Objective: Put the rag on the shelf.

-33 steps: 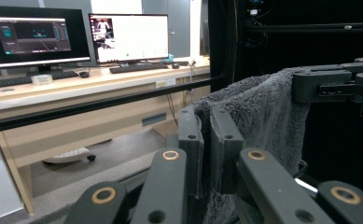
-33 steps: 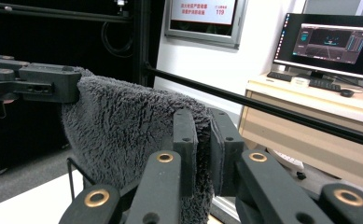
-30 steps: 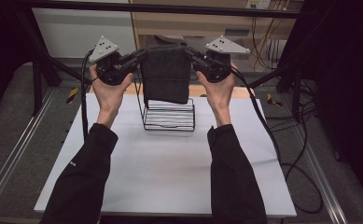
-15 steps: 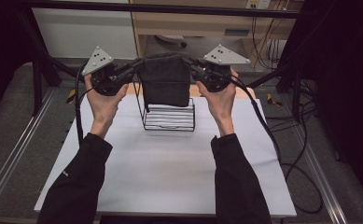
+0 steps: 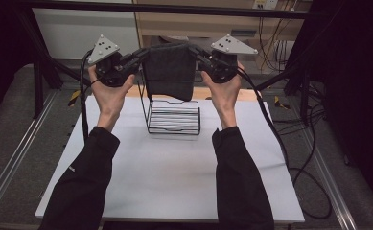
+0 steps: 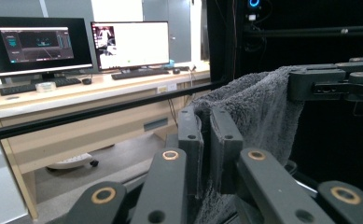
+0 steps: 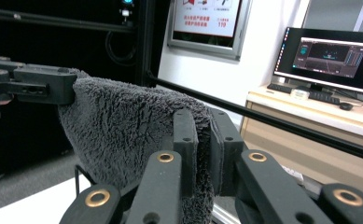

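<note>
Dark grey towel (image 5: 169, 72) hangs above wire rack (image 5: 173, 116), well above table (image 5: 174, 167). Left tongs (image 5: 143, 52) and right tongs (image 5: 196, 51) each pinch one top corner. Keep top edge taut and level; lower centred over rack.

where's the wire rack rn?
High view: the wire rack stands on the white table at its far middle, directly below the dark towel held up between the left gripper and right gripper.
</note>
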{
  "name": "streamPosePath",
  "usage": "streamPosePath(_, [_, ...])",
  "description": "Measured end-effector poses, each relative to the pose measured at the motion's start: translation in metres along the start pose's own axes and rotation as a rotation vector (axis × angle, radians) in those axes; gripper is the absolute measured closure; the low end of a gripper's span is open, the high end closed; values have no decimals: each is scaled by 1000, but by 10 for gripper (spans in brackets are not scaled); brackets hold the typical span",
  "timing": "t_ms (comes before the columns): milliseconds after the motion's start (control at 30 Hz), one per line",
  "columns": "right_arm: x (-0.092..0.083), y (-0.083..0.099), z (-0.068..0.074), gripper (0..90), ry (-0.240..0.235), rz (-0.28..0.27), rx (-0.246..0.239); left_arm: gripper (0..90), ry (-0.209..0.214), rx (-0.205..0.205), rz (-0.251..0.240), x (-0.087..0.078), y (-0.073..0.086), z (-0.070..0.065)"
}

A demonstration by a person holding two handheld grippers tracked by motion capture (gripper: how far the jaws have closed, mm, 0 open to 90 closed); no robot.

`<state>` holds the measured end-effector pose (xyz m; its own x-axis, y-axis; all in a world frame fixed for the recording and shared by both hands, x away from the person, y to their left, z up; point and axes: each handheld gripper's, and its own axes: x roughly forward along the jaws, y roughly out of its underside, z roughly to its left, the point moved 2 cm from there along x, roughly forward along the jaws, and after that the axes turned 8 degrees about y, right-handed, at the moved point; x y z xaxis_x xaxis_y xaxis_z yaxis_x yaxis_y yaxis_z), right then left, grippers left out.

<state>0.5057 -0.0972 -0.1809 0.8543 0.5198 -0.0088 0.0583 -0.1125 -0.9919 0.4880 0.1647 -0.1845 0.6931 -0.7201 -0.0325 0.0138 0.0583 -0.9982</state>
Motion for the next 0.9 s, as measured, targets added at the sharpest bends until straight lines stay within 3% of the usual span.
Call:
streamPosePath(133, [-1,-6,1,831,-5,-7,-19,838,3,9,-6,-4,-1,0])
streamPosePath(533, [-25,1,20,830,-56,-13,-117,837,37,31,-7,-25,17,-10])
streamPosePath(700, [-31,4,23,830,-65,-20,-105,838,31,47,-3,-28,18,-14])
streamPosePath(900, [-26,-1,17,831,-48,-15,-70,838,19,43,-12,-24,8,-15])
